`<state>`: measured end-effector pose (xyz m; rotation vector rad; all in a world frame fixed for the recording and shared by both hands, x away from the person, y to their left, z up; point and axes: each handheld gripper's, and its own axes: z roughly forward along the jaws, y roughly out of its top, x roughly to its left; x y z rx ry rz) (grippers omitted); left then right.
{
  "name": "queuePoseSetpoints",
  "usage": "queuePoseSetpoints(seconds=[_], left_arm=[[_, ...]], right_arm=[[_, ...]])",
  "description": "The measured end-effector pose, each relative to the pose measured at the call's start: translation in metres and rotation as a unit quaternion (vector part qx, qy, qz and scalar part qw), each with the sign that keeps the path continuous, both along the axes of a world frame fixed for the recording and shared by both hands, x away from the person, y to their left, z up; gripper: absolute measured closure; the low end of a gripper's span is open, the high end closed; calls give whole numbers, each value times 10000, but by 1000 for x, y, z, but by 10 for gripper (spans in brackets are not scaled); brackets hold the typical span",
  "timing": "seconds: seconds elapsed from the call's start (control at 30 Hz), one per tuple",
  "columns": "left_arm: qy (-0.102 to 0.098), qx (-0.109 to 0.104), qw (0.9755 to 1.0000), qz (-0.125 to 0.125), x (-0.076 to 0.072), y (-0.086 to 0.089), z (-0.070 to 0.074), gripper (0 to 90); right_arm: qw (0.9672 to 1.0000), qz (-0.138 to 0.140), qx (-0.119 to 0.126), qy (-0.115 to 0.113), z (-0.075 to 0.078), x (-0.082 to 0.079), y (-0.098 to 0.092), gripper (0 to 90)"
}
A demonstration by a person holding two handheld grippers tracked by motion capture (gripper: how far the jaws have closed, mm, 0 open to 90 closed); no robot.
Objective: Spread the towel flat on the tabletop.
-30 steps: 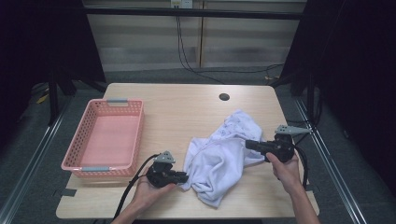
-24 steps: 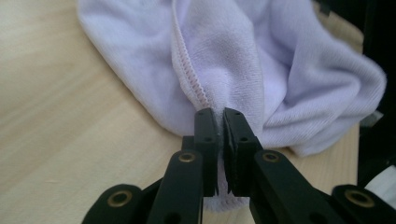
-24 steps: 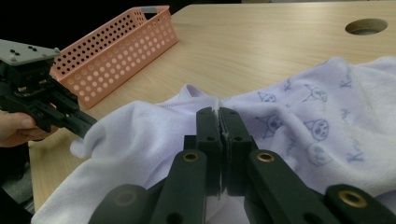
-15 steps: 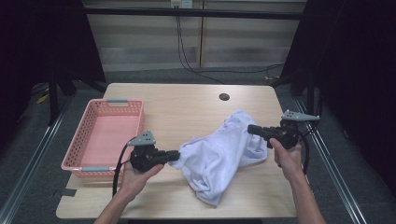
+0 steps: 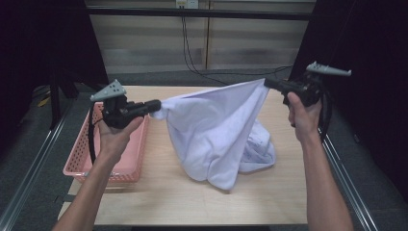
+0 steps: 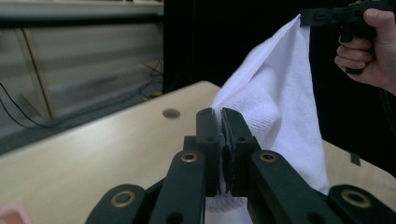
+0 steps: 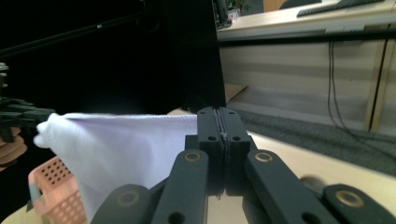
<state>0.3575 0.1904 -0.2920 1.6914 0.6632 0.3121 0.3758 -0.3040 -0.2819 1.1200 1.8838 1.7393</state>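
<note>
White cotton cloth [image 5: 216, 130] hangs stretched between your two hands above the light wooden surface [image 5: 192, 202], its lower folds sagging onto the wood. At the left, a pink perforated plastic basket [image 5: 137, 154] sits on the surface beneath your left hand-held gripper [image 5: 156, 104], whose jaws are clamped tight on one corner. At the right, your right hand-held gripper [image 5: 269, 83], raised higher, pinches the opposite corner just as firmly.
</note>
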Motion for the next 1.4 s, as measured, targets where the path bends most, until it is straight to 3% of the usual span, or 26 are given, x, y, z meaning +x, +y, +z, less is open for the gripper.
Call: queuePoseSetpoints(seconds=[0.07, 0.13, 0.2, 0.23, 0.27, 0.33, 0.43, 0.57, 0.67, 0.8, 0.87, 0.93, 0.97, 1.0, 1.03, 1.07, 1.1, 1.13, 1.17, 1.2, 1.23, 1.27, 1.3, 1.4], left_arm=[[-251, 18, 9996, 101, -1, -4, 21, 868], [-376, -244, 9989, 110, 2, -2, 41, 868], [-630, -407, 9971, 159, -1, 2, 60, 868], [-715, -400, 9966, 114, -4, 2, 66, 869], [-853, -189, 9961, 111, -8, 0, 69, 868], [-846, 34, 9964, 39, -15, 0, 63, 867], [-537, 128, 9983, -179, -28, 5, 32, 865], [-159, 379, 9983, -402, -53, 10, -20, 863], [125, 211, 9982, -556, -74, 19, -50, 861], [393, 498, 9939, -904, -108, 22, -86, 855], [484, 639, 9919, -982, -124, 25, -103, 855], [659, 321, 9911, -1108, -139, 29, -116, 855], [716, 209, 9893, -1254, -147, 31, -121, 855], [755, 244, 9880, -1324, -156, 32, -124, 854], [754, 249, 9876, -1356, -163, 34, -125, 850], [765, 178, 9864, -1447, -169, 37, -125, 843], [798, 31, 9855, -1498, -173, 41, -125, 822], [793, -114, 9851, -1520, -176, 45, -123, 791], [821, -268, 9834, -1596, -175, 49, -122, 702], [826, -265, 9838, -1569, -174, 50, -121, 619], [774, -112, 9862, -1461, -172, 49, -121, 602], [819, -44, 9866, -1412, -168, 46, -122, 605], [912, -38, 9857, -1414, -164, 41, -124, 605], [1110, 152, 9842, -1375, -147, 18, -135, 599]], right_arm=[[9998, -127, -79, -163, 24, 4, 2, 891], [9990, -150, -28, -423, 49, 4, 0, 891], [9979, -65, 108, -629, 72, -1, -2, 891], [9971, -43, 129, -752, 80, -4, -2, 891], [9966, -55, 63, -817, 86, -9, -1, 892], [9967, 25, -37, -816, 86, -18, 0, 891], [9976, 205, -125, -652, 60, -38, -2, 891], [9984, 466, -121, -298, 6, -71, -3, 891], [9979, 622, -141, 59, -34, -98, -1, 890], [9952, 807, 10, 558, -83, -138, -3, 890], [9937, 861, -42, 720, -98, -154, -3, 890], [9919, 935, 28, 855, -111, -174, 0, 889], [9916, 972, 3, 859, -116, -186, 3, 888], [9913, 1009, -24, 841, -118, -199, 6, 884], [9917, 1010, -112, 785, -118, -210, 9, 860], [9923, 1006, -64, 715, -115, -220, 11, 777], [9925, 1021, 96, 663, -112, -227, 11, 750], [9924, 1075, 110, 582, -109, -231, 11, 710], [9934, 1044, -17, 477, -106, -234, 12, 668], [9940, 957, -92, 513, -103, -232, 13, 618], [9940, 937, -134, 550, -103, -228, 14, 618], [9938, 910, -320, 550, -104, -223, 15, 615], [9934, 850, -520, 574, -107, -215, 17, 600], [9901, 796, -753, 874, -123, -183, 24, 581]])
